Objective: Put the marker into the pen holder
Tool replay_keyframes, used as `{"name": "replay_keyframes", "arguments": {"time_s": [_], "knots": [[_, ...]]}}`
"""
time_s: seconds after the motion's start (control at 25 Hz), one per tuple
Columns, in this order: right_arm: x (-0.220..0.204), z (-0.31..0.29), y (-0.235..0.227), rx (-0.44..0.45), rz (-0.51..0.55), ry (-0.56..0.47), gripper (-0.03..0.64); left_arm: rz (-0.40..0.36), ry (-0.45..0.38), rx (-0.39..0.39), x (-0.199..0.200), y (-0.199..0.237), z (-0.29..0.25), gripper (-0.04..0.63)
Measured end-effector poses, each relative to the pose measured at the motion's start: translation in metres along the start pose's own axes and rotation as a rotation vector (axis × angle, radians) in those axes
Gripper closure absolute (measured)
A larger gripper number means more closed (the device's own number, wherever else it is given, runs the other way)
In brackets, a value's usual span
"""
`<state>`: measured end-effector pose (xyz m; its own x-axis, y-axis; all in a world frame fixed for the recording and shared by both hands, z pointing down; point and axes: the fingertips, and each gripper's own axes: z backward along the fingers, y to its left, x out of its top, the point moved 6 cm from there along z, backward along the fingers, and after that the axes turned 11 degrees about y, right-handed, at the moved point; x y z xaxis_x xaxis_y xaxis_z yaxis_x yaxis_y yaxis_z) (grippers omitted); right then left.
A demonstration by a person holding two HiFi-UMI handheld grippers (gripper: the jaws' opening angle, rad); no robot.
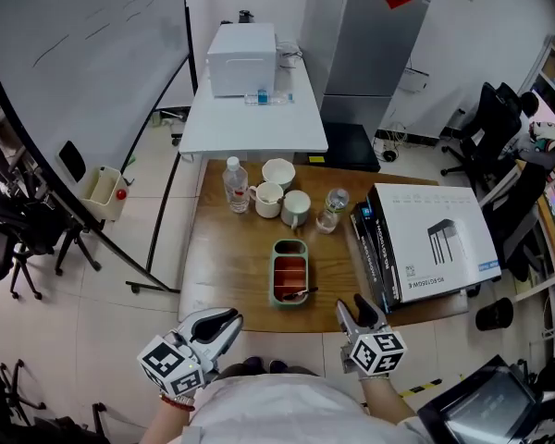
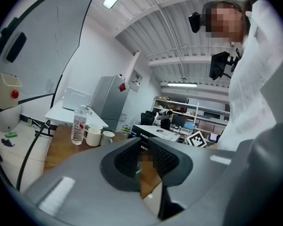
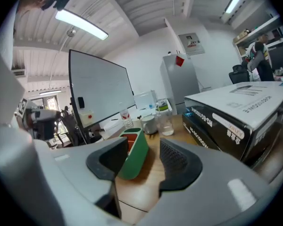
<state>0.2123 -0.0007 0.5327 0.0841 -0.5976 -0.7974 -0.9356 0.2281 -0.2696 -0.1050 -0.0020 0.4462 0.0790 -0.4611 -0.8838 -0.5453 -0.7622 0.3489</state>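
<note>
A green pen holder (image 1: 289,250) with a red inside lies on the wooden table (image 1: 231,266), near its front edge. A dark marker (image 1: 301,294) rests across the holder's near end. My right gripper (image 1: 351,305) hovers at the table's front edge, just right of the holder, open and empty. In the right gripper view the holder (image 3: 137,150) shows beyond the gap of that gripper (image 3: 144,155), slightly left. My left gripper (image 1: 229,321) hangs off the table's front left corner. Its jaws (image 2: 144,166) are together with nothing in them.
Behind the holder stand a water bottle (image 1: 236,185), two mugs (image 1: 268,199), a white bowl (image 1: 277,171) and a clear glass (image 1: 332,209). A large white box (image 1: 435,239) on dark boxes (image 1: 370,259) fills the table's right side. A whiteboard (image 1: 74,54) stands at the left.
</note>
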Motion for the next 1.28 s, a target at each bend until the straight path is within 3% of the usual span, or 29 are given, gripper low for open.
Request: {"name": "replay_keyframes", "arguments": {"time_s": [0.28,0.52,0.88,1.28], "knots": [[0.056,0.027,0.044,0.074,0.076,-0.182,0.428,-0.012,0.016,-0.057,-0.001,-0.006,-0.012,0.546],[0.067,0.035,0.06,0.101,0.145,-0.165,0.428,0.0,0.009,-0.086,0.001,-0.011,-0.018,0.546],[0.075,0.035,0.071,0.12,0.191,-0.15,0.43,0.031,0.027,-0.061,-0.003,-0.004,-0.011,0.546],[0.073,0.029,0.075,0.139,0.16,-0.109,0.448,0.044,0.017,-0.062,-0.008,0.001,-0.006,0.546]]}}
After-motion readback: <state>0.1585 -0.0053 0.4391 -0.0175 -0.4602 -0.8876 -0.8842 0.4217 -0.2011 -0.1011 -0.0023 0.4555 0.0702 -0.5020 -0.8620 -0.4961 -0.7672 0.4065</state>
